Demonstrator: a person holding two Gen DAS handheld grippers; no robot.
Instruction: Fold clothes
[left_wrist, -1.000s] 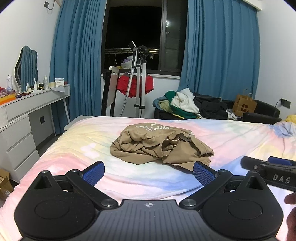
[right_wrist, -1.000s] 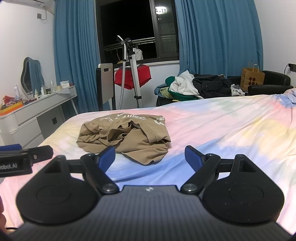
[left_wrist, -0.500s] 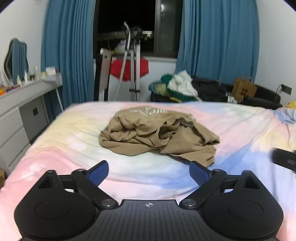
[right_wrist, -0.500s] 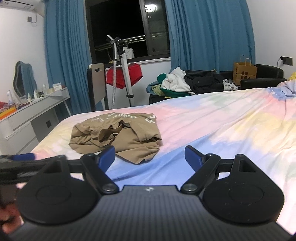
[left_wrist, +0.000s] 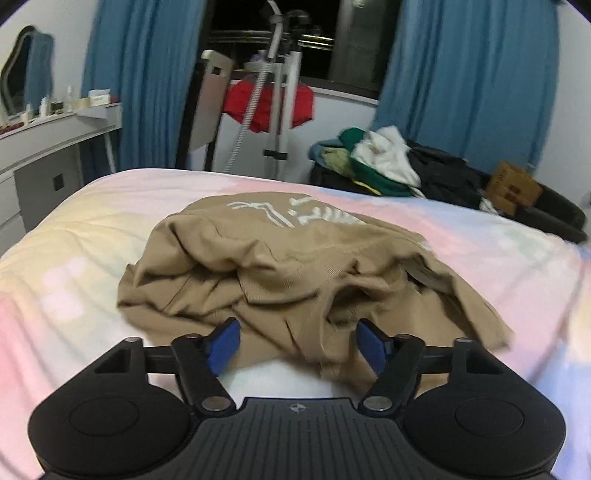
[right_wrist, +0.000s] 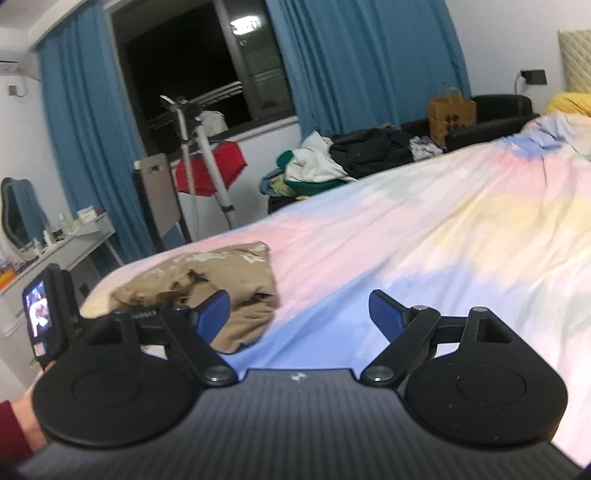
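While blue curtains (left_wrist: 469, 81) framed a dark window, the crumpled tan shirt (left_wrist: 295, 273) lay on the pastel bed (right_wrist: 461, 236). Left tool (left_wrist: 297, 341) gaped over its near hem, gripping nothing; right tool (right_wrist: 299, 310) gaped, empty. Motion blur obscured shirt's print.

No legible text anywhere. White print on tan shirt (left_wrist: 295, 216), blurred, unreadable. Faint white lettering on left gripper (right_wrist: 146, 314) body in right wrist view, too smeared to read. Dark dot logo on paper bag (right_wrist: 451, 115), no words.
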